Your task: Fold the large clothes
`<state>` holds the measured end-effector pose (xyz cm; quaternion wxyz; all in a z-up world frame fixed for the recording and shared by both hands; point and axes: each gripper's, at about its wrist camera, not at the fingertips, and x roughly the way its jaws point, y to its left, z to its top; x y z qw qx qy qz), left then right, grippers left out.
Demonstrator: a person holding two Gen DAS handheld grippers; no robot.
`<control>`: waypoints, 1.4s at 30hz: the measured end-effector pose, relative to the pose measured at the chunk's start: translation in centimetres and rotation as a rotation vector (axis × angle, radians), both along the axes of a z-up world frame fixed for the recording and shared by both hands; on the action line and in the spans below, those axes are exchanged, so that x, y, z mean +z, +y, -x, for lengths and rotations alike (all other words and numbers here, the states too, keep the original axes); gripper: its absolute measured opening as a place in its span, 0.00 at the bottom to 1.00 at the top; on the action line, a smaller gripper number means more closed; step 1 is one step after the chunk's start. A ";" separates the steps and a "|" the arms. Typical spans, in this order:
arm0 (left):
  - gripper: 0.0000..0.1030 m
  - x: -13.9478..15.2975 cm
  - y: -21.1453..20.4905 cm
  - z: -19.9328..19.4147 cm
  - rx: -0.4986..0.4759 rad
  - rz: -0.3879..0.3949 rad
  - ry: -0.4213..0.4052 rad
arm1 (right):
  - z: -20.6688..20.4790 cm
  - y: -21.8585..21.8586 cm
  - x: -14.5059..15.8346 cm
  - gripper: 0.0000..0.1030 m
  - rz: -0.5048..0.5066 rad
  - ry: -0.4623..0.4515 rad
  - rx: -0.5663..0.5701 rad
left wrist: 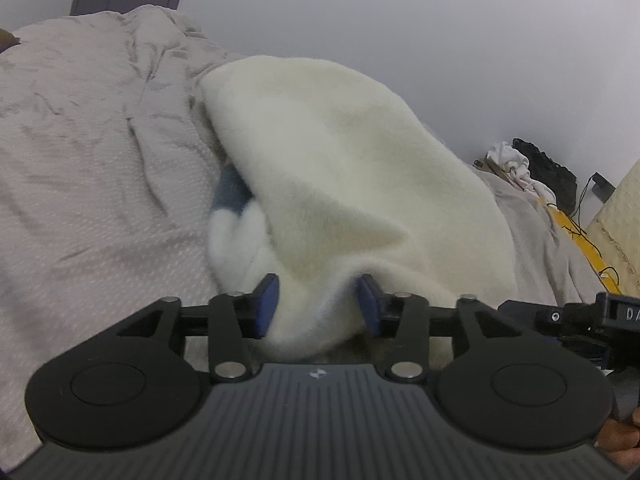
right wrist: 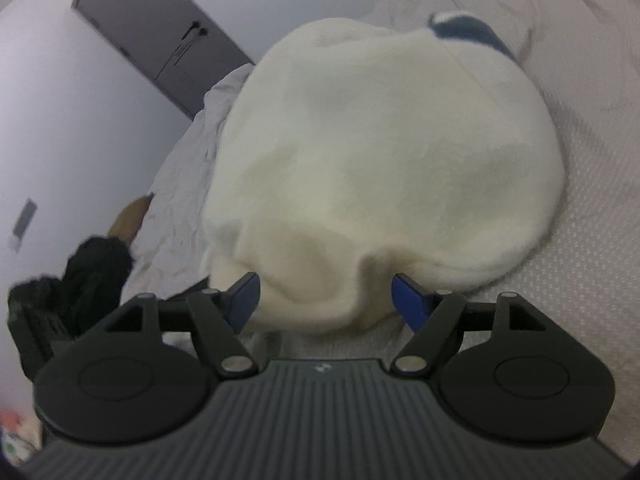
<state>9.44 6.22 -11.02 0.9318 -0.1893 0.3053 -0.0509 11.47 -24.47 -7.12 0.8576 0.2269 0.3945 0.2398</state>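
Observation:
A cream fleece garment with a blue-and-white patch lies bunched on the bed. In the left wrist view my left gripper is open, its blue pads either side of a fold of the fleece at its near edge. In the right wrist view the same garment fills the middle, its blue patch at the far side. My right gripper is open, its blue pads astride the garment's near hem. Whether either pair of pads touches the cloth is unclear.
The bed is covered with a rumpled pale pink sheet. A grey door stands by the white wall. A pile of white and black clothes and a yellow strip with cables lie at the bed's far right. A dark object sits at the left.

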 end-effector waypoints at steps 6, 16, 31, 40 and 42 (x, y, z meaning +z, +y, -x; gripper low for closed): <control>0.59 2.0 -0.5 3.3 0.003 -0.060 -0.027 | 2.3 0.7 1.5 0.73 0.141 -0.103 0.027; 0.59 2.8 -1.6 5.3 -0.027 -0.084 -0.052 | 4.6 3.0 2.1 0.72 0.428 -0.298 0.181; 0.59 2.8 -1.7 4.9 -0.065 -0.032 -0.086 | 0.0 6.2 -2.0 0.68 0.673 -0.355 0.215; 0.63 3.4 -4.3 5.8 -0.170 -0.128 -0.192 | -2.6 2.1 -0.4 0.04 0.235 -0.269 0.082; 0.67 3.4 -5.5 6.3 -0.205 -0.169 -0.224 | -2.3 1.6 0.6 0.03 0.158 -0.297 0.080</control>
